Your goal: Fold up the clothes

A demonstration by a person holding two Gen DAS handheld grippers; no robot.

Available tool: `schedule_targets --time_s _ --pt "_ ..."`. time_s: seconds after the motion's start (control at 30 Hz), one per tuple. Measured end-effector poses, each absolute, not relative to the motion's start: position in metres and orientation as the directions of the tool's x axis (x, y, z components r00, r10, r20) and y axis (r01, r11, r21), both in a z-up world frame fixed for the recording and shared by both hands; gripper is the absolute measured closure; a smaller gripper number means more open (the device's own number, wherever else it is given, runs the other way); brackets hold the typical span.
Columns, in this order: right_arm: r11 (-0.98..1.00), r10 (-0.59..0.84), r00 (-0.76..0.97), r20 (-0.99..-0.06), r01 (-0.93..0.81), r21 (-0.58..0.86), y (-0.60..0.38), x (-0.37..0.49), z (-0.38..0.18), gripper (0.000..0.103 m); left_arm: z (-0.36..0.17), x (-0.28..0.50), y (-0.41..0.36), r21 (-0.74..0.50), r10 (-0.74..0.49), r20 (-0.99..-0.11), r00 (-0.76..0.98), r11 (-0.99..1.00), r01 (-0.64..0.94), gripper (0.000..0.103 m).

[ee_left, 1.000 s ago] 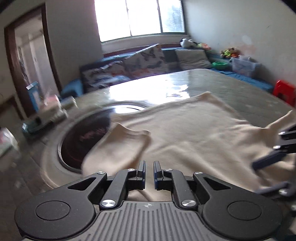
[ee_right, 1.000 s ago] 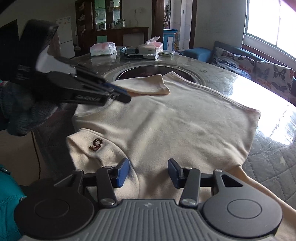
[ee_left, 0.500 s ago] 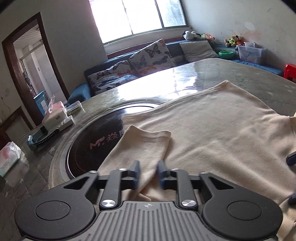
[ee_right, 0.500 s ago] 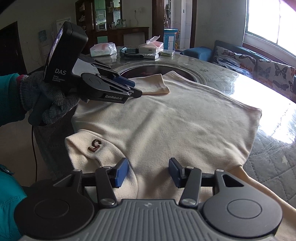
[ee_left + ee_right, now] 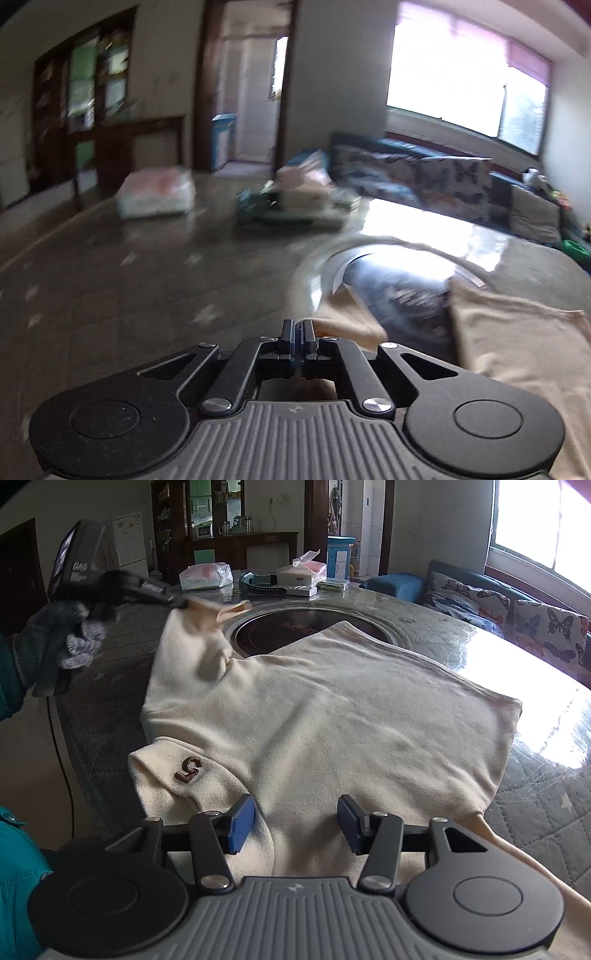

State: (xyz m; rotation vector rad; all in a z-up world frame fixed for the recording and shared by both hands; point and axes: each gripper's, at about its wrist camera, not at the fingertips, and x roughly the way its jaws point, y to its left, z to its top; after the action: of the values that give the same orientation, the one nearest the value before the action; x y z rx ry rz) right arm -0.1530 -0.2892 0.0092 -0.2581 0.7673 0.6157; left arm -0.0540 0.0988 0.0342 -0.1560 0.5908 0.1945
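Half a second back my left gripper [image 5: 177, 601] was hovering over the folded sleeve; now its fingers are pressing together on the sleeve [image 5: 207, 627] cuff and lifting it clear of the table, out toward ten o'clock in the right wrist view. In the left wrist view the left gripper [image 5: 296, 332] is showing only a sliver of cream cloth beside its pinched tips, and everything there is blurring with motion. I am keeping the right gripper [image 5: 295, 821] spread wide and empty, hanging just above the near shoulder of the cream fleece sweater [image 5: 332, 716], which is lying flat across the round grey stone-topped table [image 5: 535, 812], collar at seven o'clock, hem at two o'clock. The sleeve's long axis is running from the body up to the left gripper, so I am judging that the coming fold is swinging from ten o'clock inward toward three o'clock, with the left hand nearer. Readable writing: a brown embroidered "5" patch [image 5: 188, 768] on the collar, and "DAS" on the left gripper's housing; smaller lettering there is blurring.
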Motion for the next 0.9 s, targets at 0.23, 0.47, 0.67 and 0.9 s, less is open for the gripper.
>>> schedule_targets --time_s 0.23,0.47,0.67,0.9 --pt "0.790 0.415 0.550 -0.725 -0.613 -0.013 -0.287 -0.152 0.011 0.052 0.020 -0.076 0.120 -0.078 0.184 -0.585 0.790 0.957 -0.281 0.096" --pt "0.789 0.408 0.548 -0.730 -0.614 -0.020 -0.284 -0.150 0.011 0.051 0.020 -0.047 0.094 0.018 0.184 -0.571 0.800 0.977 -0.212 0.059" --pt "0.790 0.405 0.549 -0.731 -0.612 -0.022 -0.284 -0.151 0.012 0.051 0.013 -0.016 0.103 0.011 0.250 -0.609 0.753 0.951 -0.308 0.082" --pt "0.786 0.413 0.547 -0.728 -0.617 -0.018 -0.284 -0.150 0.015 0.051 0.012 -0.023 0.106 0.074 0.297 -0.588 0.753 0.946 -0.315 0.100"
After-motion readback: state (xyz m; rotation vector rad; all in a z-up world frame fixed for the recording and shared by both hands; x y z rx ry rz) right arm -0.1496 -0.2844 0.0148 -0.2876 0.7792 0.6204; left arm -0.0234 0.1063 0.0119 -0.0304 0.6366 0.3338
